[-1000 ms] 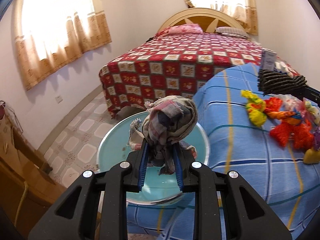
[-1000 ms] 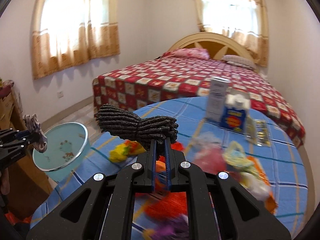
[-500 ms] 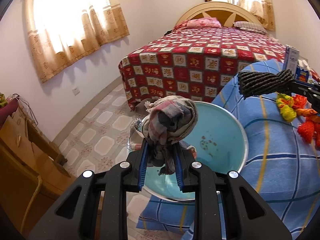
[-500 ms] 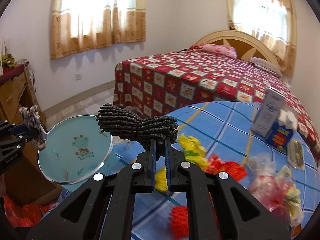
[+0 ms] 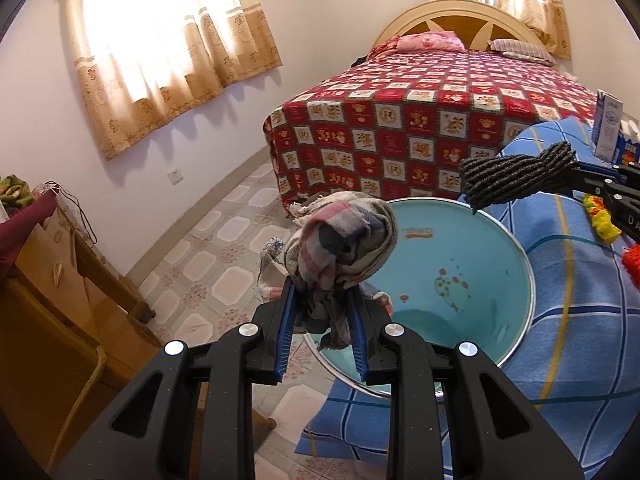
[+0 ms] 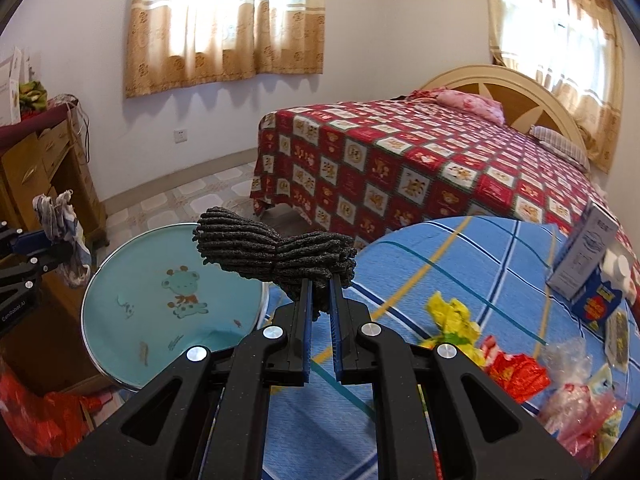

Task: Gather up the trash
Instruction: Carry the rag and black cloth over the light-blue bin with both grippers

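Observation:
My left gripper (image 5: 322, 298) is shut on a crumpled plaid rag (image 5: 344, 240), held over the near left rim of a light-blue basin (image 5: 472, 264). In the right wrist view the rag (image 6: 60, 216) hangs left of the basin (image 6: 168, 300). My right gripper (image 6: 319, 282) is shut on a dark grey ribbed cloth (image 6: 272, 248), which juts over the basin's right rim. From the left wrist view that cloth (image 5: 516, 176) hovers above the basin's far right edge. The basin sits at the edge of a table with a blue checked cover (image 6: 460, 264).
Crumpled yellow (image 6: 452, 316) and red wrappers (image 6: 516, 372), clear plastic bags (image 6: 576, 400) and cartons (image 6: 584, 260) lie on the table to the right. A bed with a red patterned cover (image 6: 400, 160) stands behind. A wooden cabinet (image 5: 52, 300) is at the left, tiled floor between.
Both grippers have swung left toward the basin, each keeping its cloth. The grey cloth now reaches over the basin's rim and the rag hangs by its left side.

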